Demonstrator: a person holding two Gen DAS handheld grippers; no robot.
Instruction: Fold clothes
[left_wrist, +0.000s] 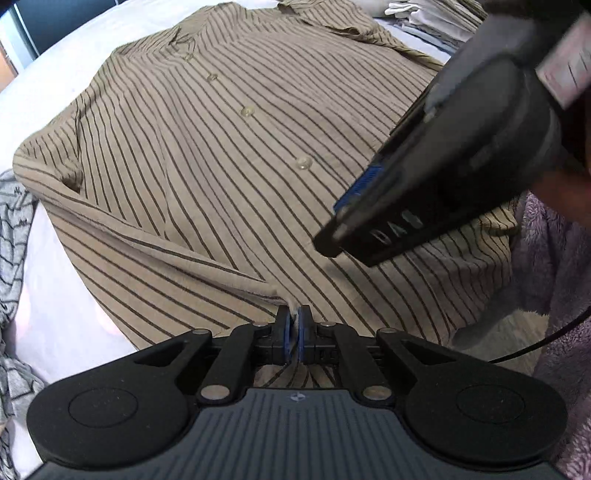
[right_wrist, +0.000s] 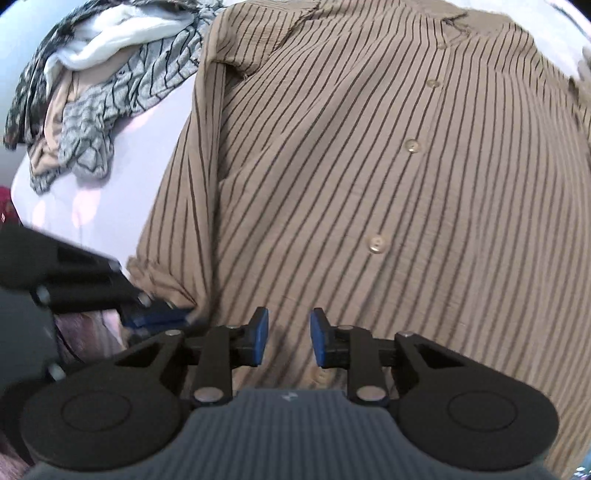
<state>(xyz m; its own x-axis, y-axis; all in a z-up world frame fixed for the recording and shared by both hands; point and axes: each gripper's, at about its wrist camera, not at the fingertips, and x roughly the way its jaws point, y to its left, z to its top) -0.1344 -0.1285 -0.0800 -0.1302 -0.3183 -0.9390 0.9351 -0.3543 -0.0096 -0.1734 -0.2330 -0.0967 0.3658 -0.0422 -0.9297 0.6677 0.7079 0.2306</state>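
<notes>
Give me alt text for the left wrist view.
The left gripper pinches the hem of a tan striped shirt spread on a white sheet. The right gripper hovers above the shirt.

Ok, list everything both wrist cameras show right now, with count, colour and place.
Tan button-up shirt with dark stripes: one, spread front-up on the sheet.
Pale buttons: several, down the shirt's placket.
White bed sheet: one, beneath everything.
Grey patterned garment: one, heaped beside the shirt.
White cloth: one, atop that heap.
Lilac fleecy fabric: one, by the hem.
Folded pale clothes: stack, beyond the collar.
Left gripper: black, blue fingers pinching shirt edge.
Right gripper: fingers apart above the shirt.
</notes>
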